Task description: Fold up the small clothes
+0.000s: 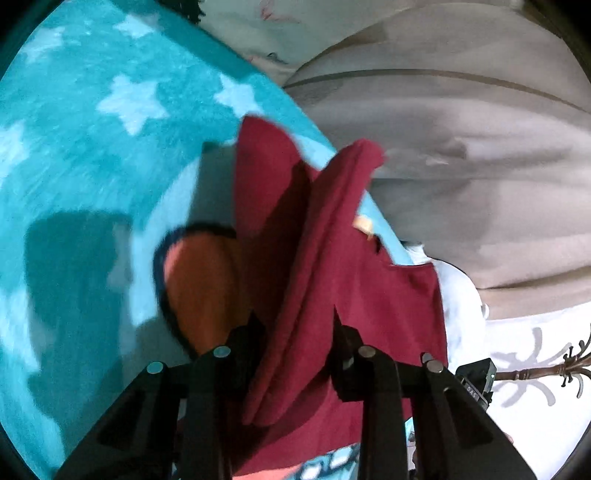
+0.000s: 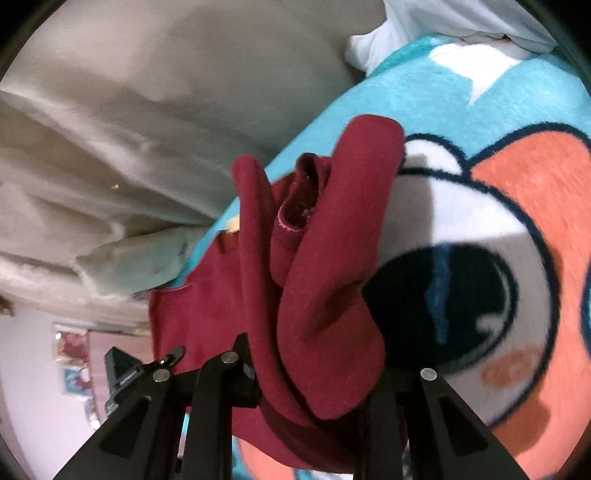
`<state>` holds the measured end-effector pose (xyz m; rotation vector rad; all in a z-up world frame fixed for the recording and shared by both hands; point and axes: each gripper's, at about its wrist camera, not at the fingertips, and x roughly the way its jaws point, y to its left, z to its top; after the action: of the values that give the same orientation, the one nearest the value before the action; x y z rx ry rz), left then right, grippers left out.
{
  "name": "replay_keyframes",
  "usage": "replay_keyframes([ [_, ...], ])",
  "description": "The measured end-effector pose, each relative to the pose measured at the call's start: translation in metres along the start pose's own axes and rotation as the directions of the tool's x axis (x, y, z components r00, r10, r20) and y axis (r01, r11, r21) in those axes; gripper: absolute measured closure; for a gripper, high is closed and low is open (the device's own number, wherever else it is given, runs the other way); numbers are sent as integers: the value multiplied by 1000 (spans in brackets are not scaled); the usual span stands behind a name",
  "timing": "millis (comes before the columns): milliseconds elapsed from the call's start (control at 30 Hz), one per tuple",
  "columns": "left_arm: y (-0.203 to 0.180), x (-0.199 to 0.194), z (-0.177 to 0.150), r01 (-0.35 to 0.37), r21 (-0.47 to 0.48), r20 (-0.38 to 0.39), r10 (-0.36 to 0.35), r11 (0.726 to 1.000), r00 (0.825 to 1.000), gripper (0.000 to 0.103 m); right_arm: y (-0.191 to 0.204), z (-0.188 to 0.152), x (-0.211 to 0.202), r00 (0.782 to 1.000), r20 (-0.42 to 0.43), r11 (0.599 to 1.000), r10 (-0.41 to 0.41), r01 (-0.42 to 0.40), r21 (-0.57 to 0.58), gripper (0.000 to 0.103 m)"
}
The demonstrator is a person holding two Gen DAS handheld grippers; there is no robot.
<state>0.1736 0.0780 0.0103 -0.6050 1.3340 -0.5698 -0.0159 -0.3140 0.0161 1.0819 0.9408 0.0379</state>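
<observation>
The left tongs [image 1: 299, 332] are closed to a narrow gap on a bunched fold of a dark red garment [image 1: 325, 266]. The cloth runs up between the 2 black fingers [image 1: 243, 343] and hangs in a long ridge above them, lifted off the surface below. The rest of the garment spreads flat to the right of that ridge, with a small pale tag [image 1: 362, 224] on its edge.

The right tongs [image 2: 314, 373] are also drawn narrow on the same garment [image 2: 325, 295], with thick folds of red cloth pinched between the fingers [image 2: 240, 369] and rolled over to the right. A hemmed opening with lighter stitching [image 2: 295, 214] gapes in the middle of the bunch.

The garment lies on and just above a fleece blanket [image 1: 92, 166] that is turquoise with pale stars, and in the right wrist view shows a large cartoon face in orange, white and dark blue [image 2: 517, 240]. The garment sits near the blanket's edge, beside a beige upholstered surface [image 1: 461, 166]. White cloth [image 2: 443, 26] lies at the far end of the blanket.

In the left wrist view part of the other black tool [image 1: 476, 376] shows at the garment's right edge, and a brown coat stand [image 1: 554, 365] appears against a white wall.
</observation>
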Motion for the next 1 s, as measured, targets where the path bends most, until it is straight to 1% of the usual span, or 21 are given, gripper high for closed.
replay_keyframes([
  [67,2,-9,-21,-2,-17,9,2,1000,1000,73,-2,-11,-14,1000,1,1000,3,-3,-24,76],
  [100,6,-7,-29,-15,-20,5,15,1000,1000,71,-4,-17,-18,1000,-1,999,-11,11,-44,76],
  [167,23,2,-41,-64,-56,-15,63,996,998,67,-18,-27,-19,997,-19,993,-80,78,-84,70],
  [200,30,5,-43,-82,-83,-21,80,993,997,66,-24,-28,-18,992,-22,988,-128,125,-87,66],
  [233,42,6,-48,-95,-126,-22,92,988,995,65,-33,-31,-20,982,-20,979,-187,185,-83,65],
  [267,50,1,-53,-72,-165,-6,72,984,997,64,-39,-34,-24,979,-14,976,-205,204,-75,65],
  [333,53,-16,-61,-41,-190,44,50,981,998,64,-47,-39,-40,986,7,985,-165,165,-51,64],
  [367,53,-27,-64,-42,-180,72,56,983,996,64,-47,-41,-51,987,29,985,-158,160,-58,64],
  [433,50,-49,-72,-59,-162,134,81,985,988,61,-42,-42,-71,978,86,975,-190,198,-100,63],
  [500,53,-69,-80,-53,-166,169,82,985,982,57,-31,-43,-91,966,155,962,-207,229,-146,63],
  [600,47,-81,-92,-77,-147,197,105,986,975,56,-7,-47,-107,966,207,956,-155,199,-215,61],
  [633,44,-82,-98,-97,-137,204,124,986,971,56,1,-49,-105,970,205,953,-134,183,-243,60],
  [667,40,-79,-105,-113,-127,206,138,985,969,56,13,-54,-100,979,179,943,-99,149,-297,59],
  [700,35,-77,-112,-133,-116,204,155,984,967,56,19,-58,-93,984,158,936,-86,134,-326,57],
  [800,33,-81,-128,-156,-96,195,172,983,966,56,36,-69,-51,995,56,909,-79,95,-406,56],
  [833,31,-83,-134,-160,-89,197,174,983,965,56,34,-71,-38,995,39,909,-92,100,-406,56],
  [867,32,-88,-138,-162,-84,201,176,983,964,55,27,-69,-25,992,28,910,-125,125,-396,55],
  [900,31,-90,-140,-162,-79,208,175,984,962,54,11,-64,-7,978,14,909,-207,198,-367,55],
  [933,30,-91,-141,-161,-75,213,173,984,962,53,1,-61,3,966,-8,907,-257,239,-346,59],
  [967,32,-93,-141,-161,-74,218,173,984,961,52,-12,-58,11,960,-41,916,-277,251,-312,64],
  [1000,34,-94,-141,-161,-74,222,174,984,960,52,-14,-57,4,966,-14,929,-257,243,-279,68],
])
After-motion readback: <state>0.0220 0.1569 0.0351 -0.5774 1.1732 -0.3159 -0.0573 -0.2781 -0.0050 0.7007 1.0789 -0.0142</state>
